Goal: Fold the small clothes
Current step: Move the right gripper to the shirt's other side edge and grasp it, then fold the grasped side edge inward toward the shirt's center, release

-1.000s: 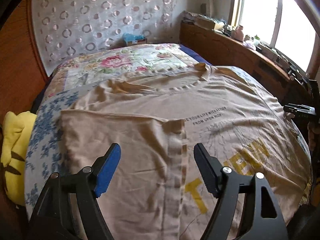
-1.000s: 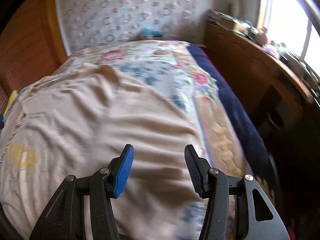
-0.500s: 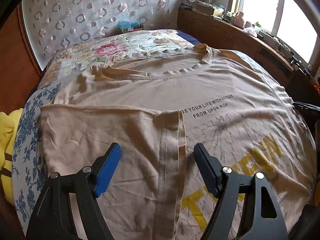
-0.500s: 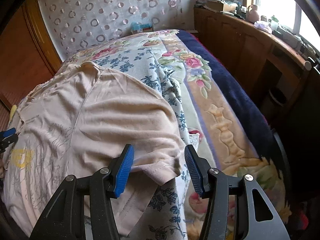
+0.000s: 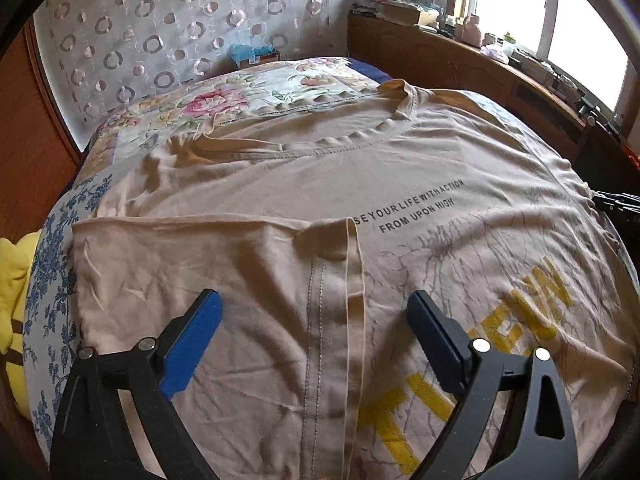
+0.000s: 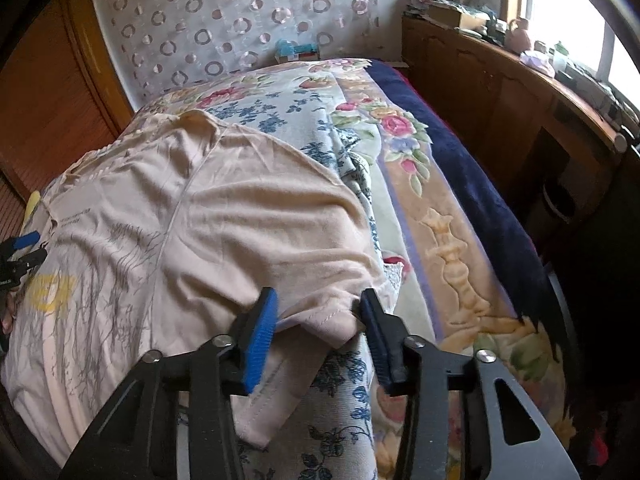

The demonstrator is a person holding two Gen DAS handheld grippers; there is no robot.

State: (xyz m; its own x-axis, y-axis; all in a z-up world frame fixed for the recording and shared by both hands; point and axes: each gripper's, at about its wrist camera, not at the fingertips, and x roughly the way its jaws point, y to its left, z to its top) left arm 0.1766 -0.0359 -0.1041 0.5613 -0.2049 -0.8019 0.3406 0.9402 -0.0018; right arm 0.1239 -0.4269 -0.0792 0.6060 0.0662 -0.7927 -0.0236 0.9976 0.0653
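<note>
A beige T-shirt [image 5: 360, 184] with black lettering and yellow print lies spread on the bed. Its left sleeve [image 5: 208, 272] is folded inward over the body. My left gripper [image 5: 314, 322] is open and empty, just above the folded sleeve's hem. In the right wrist view the same shirt [image 6: 208, 216] drapes over the bed, and its right sleeve hem [image 6: 320, 316] lies between the open jaws of my right gripper [image 6: 318, 312]. The jaws stand around the hem, apart from it. The left gripper [image 6: 20, 256] shows at the far left edge of that view.
The floral bedspread [image 5: 256, 88] covers the bed [image 6: 440, 208]. A yellow cloth [image 5: 12, 280] lies at the left bed edge. A wooden cabinet with clutter [image 6: 520, 80] runs along the right under the window. A patterned curtain [image 5: 160, 24] hangs behind.
My right gripper has swung right and closed in on the shirt's right sleeve hem, which now sits between its jaws. My left gripper has edged forward over the folded sleeve.
</note>
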